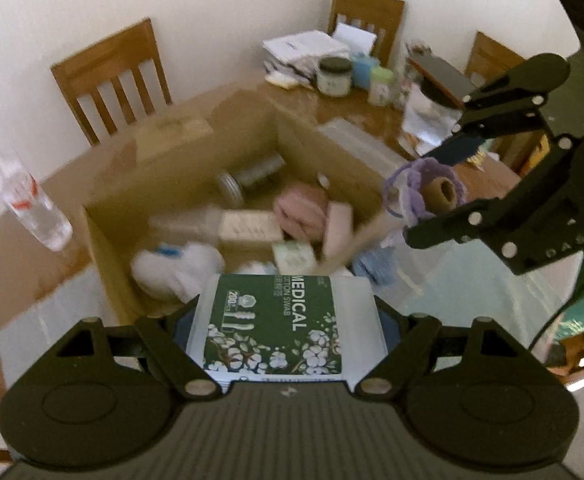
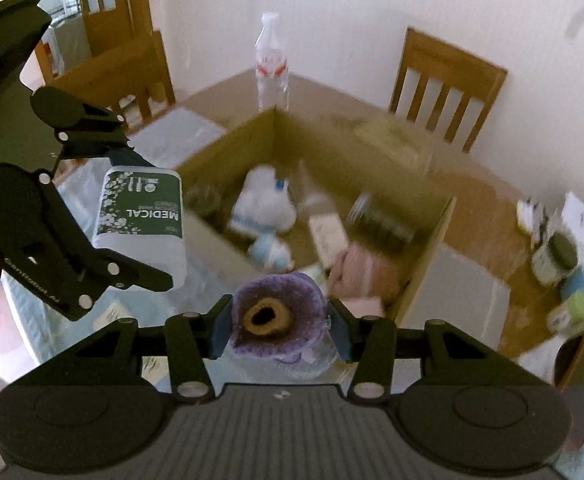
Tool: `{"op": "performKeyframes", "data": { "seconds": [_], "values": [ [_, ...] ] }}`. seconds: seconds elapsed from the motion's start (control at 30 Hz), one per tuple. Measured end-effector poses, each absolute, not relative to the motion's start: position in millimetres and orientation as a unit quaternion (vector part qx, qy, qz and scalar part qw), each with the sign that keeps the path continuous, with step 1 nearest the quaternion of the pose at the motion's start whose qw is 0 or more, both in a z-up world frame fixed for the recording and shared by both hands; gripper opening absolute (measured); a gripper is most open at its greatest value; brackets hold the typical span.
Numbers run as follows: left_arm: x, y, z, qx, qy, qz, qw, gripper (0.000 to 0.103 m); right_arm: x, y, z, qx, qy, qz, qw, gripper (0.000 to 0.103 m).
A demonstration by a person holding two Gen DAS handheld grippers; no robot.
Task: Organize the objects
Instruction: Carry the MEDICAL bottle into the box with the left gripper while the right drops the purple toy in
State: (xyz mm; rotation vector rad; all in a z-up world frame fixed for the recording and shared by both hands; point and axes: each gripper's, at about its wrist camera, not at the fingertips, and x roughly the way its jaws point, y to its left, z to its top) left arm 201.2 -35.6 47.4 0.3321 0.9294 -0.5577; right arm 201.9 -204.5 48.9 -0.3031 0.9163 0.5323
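My left gripper [image 1: 288, 320] is shut on a green and white cotton swab pack [image 1: 280, 324], held above the near edge of an open cardboard box [image 1: 104, 240]. The pack also shows in the right wrist view [image 2: 140, 220]. My right gripper [image 2: 278, 324] is shut on a purple yarn spool [image 2: 276, 316] with a cardboard core, held above the box's rim [image 2: 423, 268]. The spool shows in the left wrist view [image 1: 427, 192] too. The box holds a jar [image 1: 244, 180], a pink cloth [image 1: 299, 208], white bags and small cartons.
The box stands on a wooden table [image 1: 32, 264]. A clear plastic bottle [image 1: 24, 196] stands left of the box. Jars and papers [image 1: 331, 68] crowd the far table end. Wooden chairs [image 1: 112, 80] stand around the table. A clear lid [image 1: 355, 140] lies right of the box.
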Motion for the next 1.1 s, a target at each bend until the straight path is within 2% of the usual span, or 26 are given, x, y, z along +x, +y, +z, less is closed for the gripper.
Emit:
{"op": "performKeyframes", "data": {
  "seconds": [0.23, 0.33, 0.4, 0.47, 0.63, 0.7, 0.73, 1.1],
  "values": [
    [255.0, -30.8, 58.3, 0.157, 0.426, -0.229, 0.861, 0.083, 244.9, -198.5, 65.3, -0.140, 0.418, 0.253, 0.861, 0.055],
    [277.2, -31.6, 56.5, 0.149, 0.427, -0.219, 0.864, 0.083, 260.8, -198.4, 64.6, -0.123, 0.421, 0.256, 0.861, 0.060],
    [287.3, -33.6, 54.2, 0.146, 0.429, -0.217, 0.865, 0.083, 269.3, -199.0, 61.1, -0.120, 0.424, 0.251, 0.862, 0.067],
    [294.1, -37.4, 51.1, 0.146, 0.430, -0.220, 0.863, 0.083, 272.8, -202.2, 58.5, -0.116, 0.426, 0.245, 0.863, 0.086],
    [308.5, -47.0, 41.9, 0.146, 0.434, -0.225, 0.860, 0.083, 275.1, -212.7, 49.0, -0.119, 0.436, 0.229, 0.862, 0.093],
    [315.4, -49.6, 38.5, 0.144, 0.433, -0.219, 0.863, 0.094, 275.2, -217.7, 45.9, -0.119, 0.439, 0.222, 0.862, 0.096],
    [318.3, -49.7, 37.1, 0.141, 0.432, -0.215, 0.864, 0.096, 274.8, -219.9, 44.8, -0.118, 0.440, 0.220, 0.862, 0.099],
    [315.9, -48.2, 26.8, 0.135, 0.444, -0.210, 0.860, 0.096, 272.7, -234.5, 19.8, -0.111, 0.465, 0.195, 0.857, 0.102]
  ]
}}
